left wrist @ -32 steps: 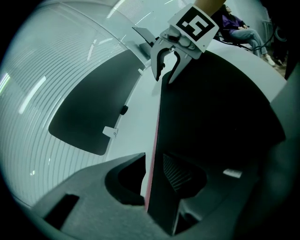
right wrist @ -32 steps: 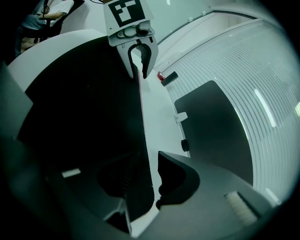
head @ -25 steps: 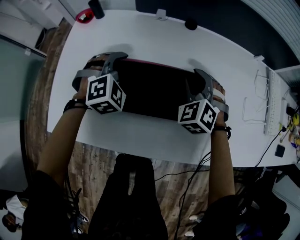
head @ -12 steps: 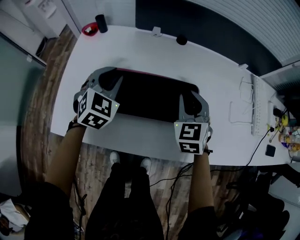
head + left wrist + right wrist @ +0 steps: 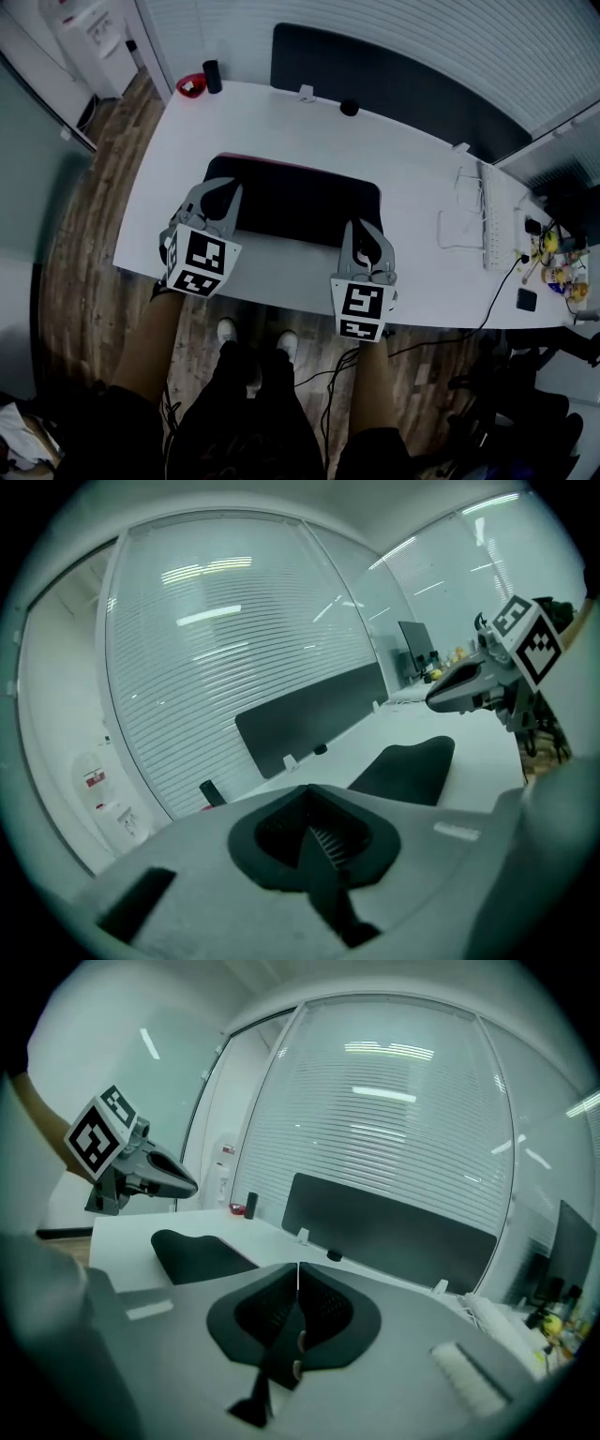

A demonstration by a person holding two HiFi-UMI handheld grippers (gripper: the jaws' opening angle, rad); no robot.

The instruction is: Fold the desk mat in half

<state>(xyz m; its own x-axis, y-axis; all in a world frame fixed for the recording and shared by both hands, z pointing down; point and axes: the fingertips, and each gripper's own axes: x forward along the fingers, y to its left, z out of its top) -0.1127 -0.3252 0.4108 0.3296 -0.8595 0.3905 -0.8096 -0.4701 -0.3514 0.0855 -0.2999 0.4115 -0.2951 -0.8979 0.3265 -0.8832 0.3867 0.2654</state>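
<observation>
The desk mat (image 5: pixel 295 202) lies flat on the white table (image 5: pixel 412 169), dark on top with a thin red edge along its far side. My left gripper (image 5: pixel 223 190) hangs over the mat's near left corner. Its jaws have just been closing and now stand shut with nothing between them (image 5: pixel 314 832). My right gripper (image 5: pixel 362 231) hovers at the mat's near right corner; its jaws have also just closed on nothing (image 5: pixel 298 1297). Each gripper view shows the mat (image 5: pixel 408 769) (image 5: pixel 197 1252) lying ahead, untouched.
A red dish (image 5: pixel 191 86) and a black cylinder (image 5: pixel 214 75) stand at the far left corner. A small black puck (image 5: pixel 349 108) sits by the dark partition (image 5: pixel 394 89). A power strip (image 5: pixel 490 216) with white cables (image 5: pixel 459 220) lies at the right.
Both grippers have drawn back from the mat's two ends toward the near table edge, rolled upright, and closed their jaws. The mat has stayed in place.
</observation>
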